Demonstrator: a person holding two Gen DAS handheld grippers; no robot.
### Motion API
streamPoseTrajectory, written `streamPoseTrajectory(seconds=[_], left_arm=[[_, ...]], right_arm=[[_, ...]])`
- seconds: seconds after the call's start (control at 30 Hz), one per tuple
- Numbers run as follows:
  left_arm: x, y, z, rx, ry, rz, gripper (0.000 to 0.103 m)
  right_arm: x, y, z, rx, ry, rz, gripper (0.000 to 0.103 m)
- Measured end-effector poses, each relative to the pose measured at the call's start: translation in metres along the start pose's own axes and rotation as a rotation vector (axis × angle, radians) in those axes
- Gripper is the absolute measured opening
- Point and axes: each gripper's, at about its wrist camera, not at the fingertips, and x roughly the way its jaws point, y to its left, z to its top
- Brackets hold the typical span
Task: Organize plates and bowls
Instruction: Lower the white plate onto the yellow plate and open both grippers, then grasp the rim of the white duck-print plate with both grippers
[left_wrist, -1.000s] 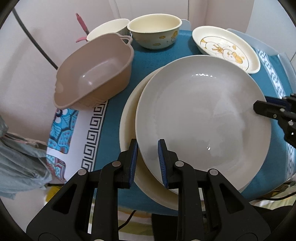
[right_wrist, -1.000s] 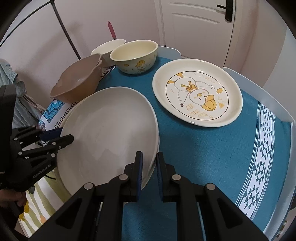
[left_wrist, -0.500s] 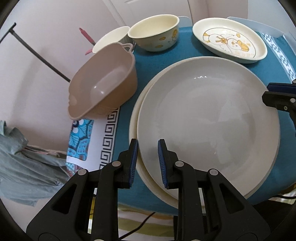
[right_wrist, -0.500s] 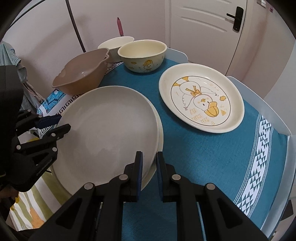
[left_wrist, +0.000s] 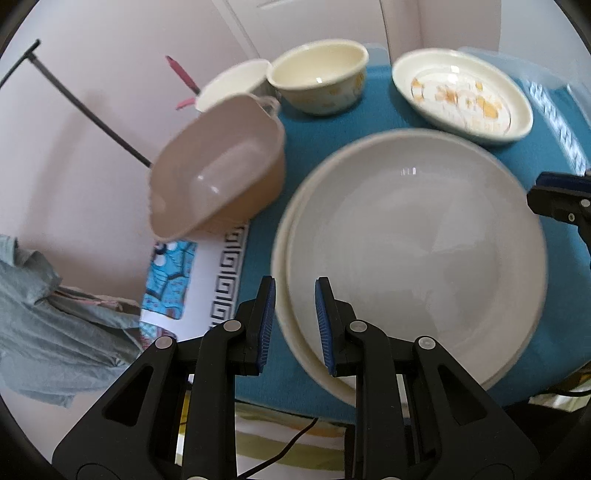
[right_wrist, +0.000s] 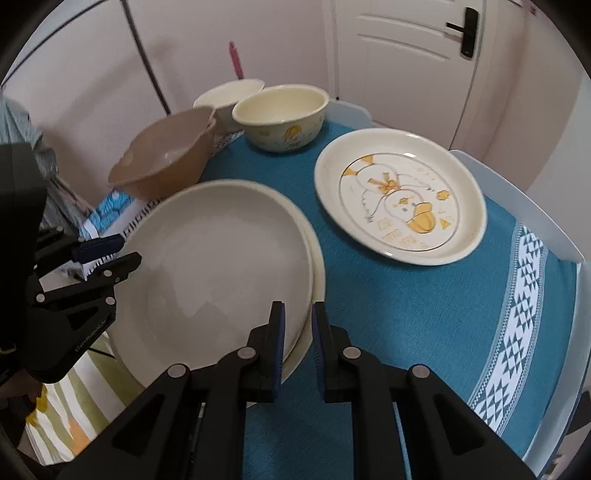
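Note:
Two stacked plates, a grey-white one (left_wrist: 417, 251) on a cream one (left_wrist: 280, 258), are held between my grippers above the blue tablecloth (right_wrist: 424, 332). My left gripper (left_wrist: 293, 325) is shut on their near rim. My right gripper (right_wrist: 297, 343) is shut on the opposite rim (right_wrist: 306, 325). The stack (right_wrist: 221, 280) also shows in the right wrist view. A duck-print plate (right_wrist: 399, 195), a cream duck-print bowl (right_wrist: 282, 114), a white bowl (right_wrist: 229, 96) and a brown handled bowl (right_wrist: 166, 158) stand on the table.
The table's white edge (right_wrist: 517, 199) runs along the right. A patterned cloth (left_wrist: 184, 280) hangs off the left side. Grey clothing (left_wrist: 48, 325) hangs at the left near a black rack pole (left_wrist: 85, 107). A white door (right_wrist: 406, 55) stands behind.
Both grippers have lifted and pulled back a little with the plate stack held between them. The bowls and duck plate have not moved on the table.

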Motion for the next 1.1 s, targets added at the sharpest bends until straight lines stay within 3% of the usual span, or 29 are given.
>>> streamPoseTrajectory(seconds=[0.27,0.3,0.33,0.37,0.4,0.43,0.5,0.53,0.57,0.63,0.83,1.1], left_arm=[[-0.070,0.021,0.033,-0.143,-0.132,-0.072,0.020],[-0.078,0.020,0.040,-0.159,-0.151,-0.099,0.021],[-0.083,0.018,0.044,-0.169,-0.158,-0.116,0.021],[-0.086,0.016,0.050,-0.178,-0.161,-0.138,0.022],[-0.087,0.012,0.056,-0.185,-0.160,-0.155,0.024],[-0.088,0.009,0.060,-0.190,-0.160,-0.163,0.030],[-0.087,0.001,0.069,-0.201,-0.164,-0.187,0.065],[-0.089,-0.004,0.072,-0.218,-0.184,-0.208,0.093],[-0.092,-0.007,0.074,-0.239,-0.213,-0.218,0.102],[-0.096,-0.016,0.081,-0.248,-0.237,-0.239,0.103],[-0.072,-0.045,0.114,-0.213,-0.143,-0.260,0.103],[0.007,-0.053,0.150,-0.273,0.000,-0.349,0.103]], right_arm=[[-0.059,-0.044,0.004,0.121,-0.097,0.091,0.014],[-0.069,-0.051,0.004,0.132,-0.126,0.094,0.024],[-0.076,-0.056,0.004,0.135,-0.148,0.093,0.051],[-0.086,-0.063,0.005,0.138,-0.181,0.089,0.070],[-0.095,-0.070,0.006,0.138,-0.218,0.089,0.101],[-0.104,-0.076,0.007,0.136,-0.255,0.091,0.103],[-0.115,-0.091,0.012,0.129,-0.288,0.086,0.103],[-0.118,-0.095,0.014,0.126,-0.296,0.083,0.103],[-0.121,-0.103,0.016,0.126,-0.301,0.074,0.103],[-0.124,-0.115,0.020,0.126,-0.304,0.064,0.103],[-0.110,-0.146,0.041,0.120,-0.255,0.065,0.103],[-0.036,-0.181,0.084,0.125,-0.045,0.053,0.103]])
